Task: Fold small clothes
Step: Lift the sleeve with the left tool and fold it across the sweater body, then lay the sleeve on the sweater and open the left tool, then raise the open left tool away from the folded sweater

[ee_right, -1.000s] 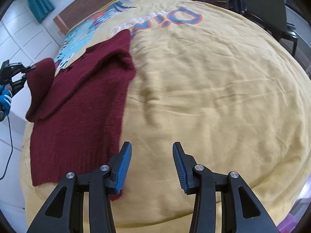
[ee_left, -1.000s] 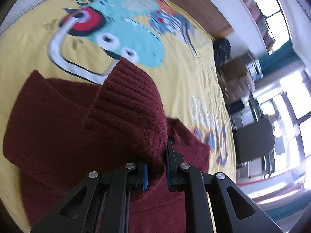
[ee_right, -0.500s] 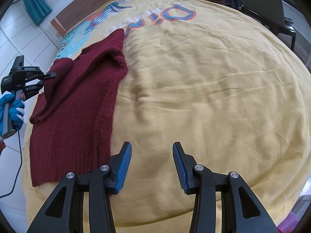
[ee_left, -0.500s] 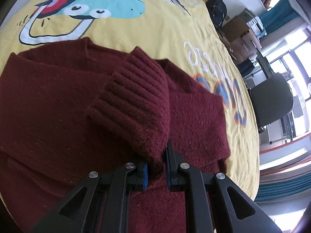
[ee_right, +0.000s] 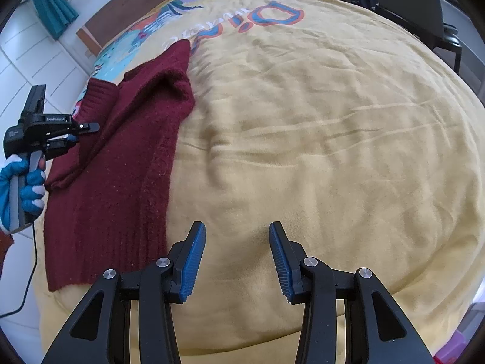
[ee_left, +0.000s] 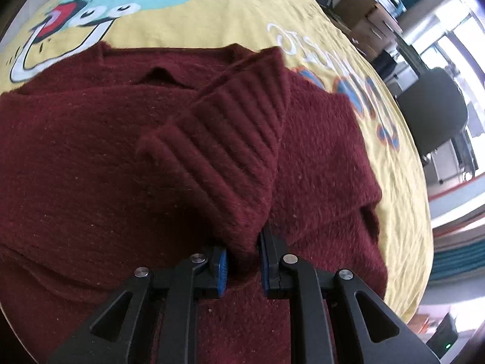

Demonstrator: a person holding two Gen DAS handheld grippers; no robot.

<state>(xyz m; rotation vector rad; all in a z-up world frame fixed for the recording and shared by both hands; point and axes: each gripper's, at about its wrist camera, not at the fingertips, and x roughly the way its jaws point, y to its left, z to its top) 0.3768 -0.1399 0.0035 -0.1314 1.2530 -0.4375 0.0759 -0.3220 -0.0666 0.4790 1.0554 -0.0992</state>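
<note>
- A fuzzy dark-red knit sweater (ee_right: 121,163) lies flat on a wrinkled yellow bedspread (ee_right: 303,139) printed with cartoon shapes and lettering.
- The left gripper (ee_left: 242,261) pinches the sweater's ribbed cuff (ee_left: 224,151); its fingers have just eased apart slightly, cuff between them.
- The right gripper (ee_right: 236,261) hangs over bare bedspread beside the sweater's hem, fingers partly apart, empty.
- A black chair (ee_left: 430,112) stands beyond the bed.

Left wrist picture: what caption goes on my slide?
The left claw lays a ribbed sleeve across the dark red sweater on a yellow bedspread.
</note>
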